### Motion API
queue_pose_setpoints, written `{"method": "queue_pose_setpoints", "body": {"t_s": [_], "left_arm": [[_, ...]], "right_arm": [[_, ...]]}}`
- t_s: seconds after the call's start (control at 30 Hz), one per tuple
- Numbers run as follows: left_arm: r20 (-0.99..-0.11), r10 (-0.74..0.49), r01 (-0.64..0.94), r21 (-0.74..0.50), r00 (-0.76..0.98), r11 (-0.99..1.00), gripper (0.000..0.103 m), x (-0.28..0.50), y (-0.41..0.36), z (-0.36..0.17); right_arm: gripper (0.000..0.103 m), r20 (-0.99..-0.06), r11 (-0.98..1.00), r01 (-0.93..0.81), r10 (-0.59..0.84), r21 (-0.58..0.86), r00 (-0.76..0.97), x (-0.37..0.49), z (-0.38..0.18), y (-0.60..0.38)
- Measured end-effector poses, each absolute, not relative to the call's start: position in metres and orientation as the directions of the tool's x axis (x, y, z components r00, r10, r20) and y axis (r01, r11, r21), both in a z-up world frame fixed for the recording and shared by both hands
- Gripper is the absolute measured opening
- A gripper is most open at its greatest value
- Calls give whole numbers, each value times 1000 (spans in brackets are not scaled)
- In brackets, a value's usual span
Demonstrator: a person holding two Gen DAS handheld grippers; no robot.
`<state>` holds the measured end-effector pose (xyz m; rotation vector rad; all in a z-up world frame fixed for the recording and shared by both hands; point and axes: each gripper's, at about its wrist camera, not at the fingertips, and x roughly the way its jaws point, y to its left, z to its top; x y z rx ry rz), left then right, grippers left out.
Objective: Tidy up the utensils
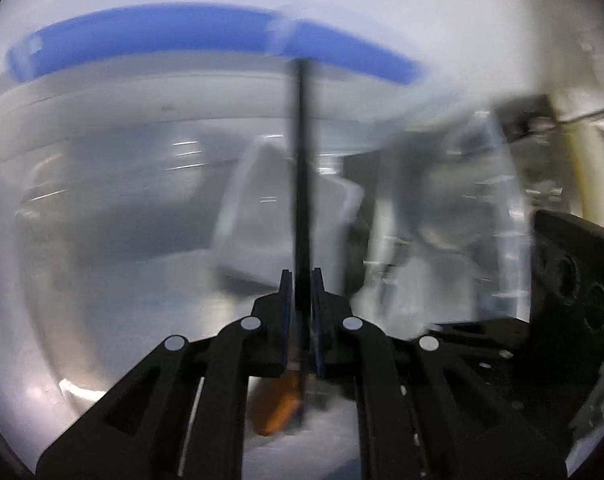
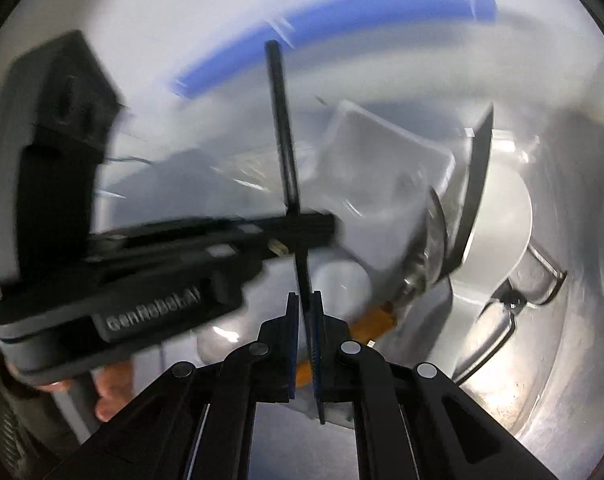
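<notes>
Left wrist view: left gripper (image 1: 301, 280) clamped on a thin black rod-like utensil (image 1: 301, 168), pointing up toward a blurred blue strip (image 1: 150, 36); orange-handled piece (image 1: 276, 408) below.

Right wrist view: right gripper (image 2: 305, 300) pinched shut on a second thin black utensil handle (image 2: 283, 128), above a metal sink (image 2: 562, 380); left gripper body alongside.

It looked like a kitchen washing-up spot. A stainless steel sink basin (image 2: 542, 380) gleamed at four o'clock in the right wrist view, with orange-handled cutlery (image 2: 430, 248) at three o'clock, and a blurred blue strip (image 1: 150, 36) at twelve o'clock on a white surface (image 1: 422, 0).
</notes>
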<state>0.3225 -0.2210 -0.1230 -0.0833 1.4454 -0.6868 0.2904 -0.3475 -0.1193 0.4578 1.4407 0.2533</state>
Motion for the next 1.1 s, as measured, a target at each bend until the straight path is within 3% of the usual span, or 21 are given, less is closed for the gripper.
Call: {"method": "queue_pose_setpoints", "body": {"t_s": [0.03, 0.1, 0.17, 0.23, 0.3, 0.37, 0.47, 0.57, 0.73, 1.1], "left_arm": [[-887, -461, 378, -431, -13, 819, 10, 322, -217, -122], [-895, -445, 369, -408, 18, 835, 24, 318, -205, -112], [-874, -478, 363, -418, 90, 833, 50, 307, -184, -87], [-830, -530, 393, -436, 172, 810, 63, 290, -164, -54], [-769, -583, 434, -445, 263, 783, 66, 261, -129, -14], [-707, -631, 458, -468, 319, 756, 77, 236, -89, 15], [-628, -650, 429, -491, 429, 758, 86, 183, -8, 40], [-657, -528, 286, -447, 538, 848, 88, 150, 62, 27], [-787, -320, -1, -377, 527, 926, 88, 124, 139, -31], [-819, -307, -176, -435, 485, 883, 88, 74, 219, -95]], "right_arm": [[9, -904, 899, 113, 412, 424, 118, 290, -122, -348], [11, -920, 915, 119, 372, 385, 120, 288, -123, -348], [13, -932, 936, 113, 310, 333, 186, 279, -102, -349], [13, -921, 947, 64, 289, 315, 263, 265, -77, -342], [13, -883, 944, 3, 306, 329, 356, 240, -34, -329], [40, -841, 930, -60, 355, 363, 408, 217, -3, -309], [45, -789, 886, -215, 465, 412, 402, 175, 13, -253], [45, -808, 809, -336, 559, 482, 187, 142, -31, -165], [43, -898, 821, -370, 427, 435, -109, 107, -136, -52], [42, -977, 899, -394, 215, 193, 12, 93, -152, 19]]}}
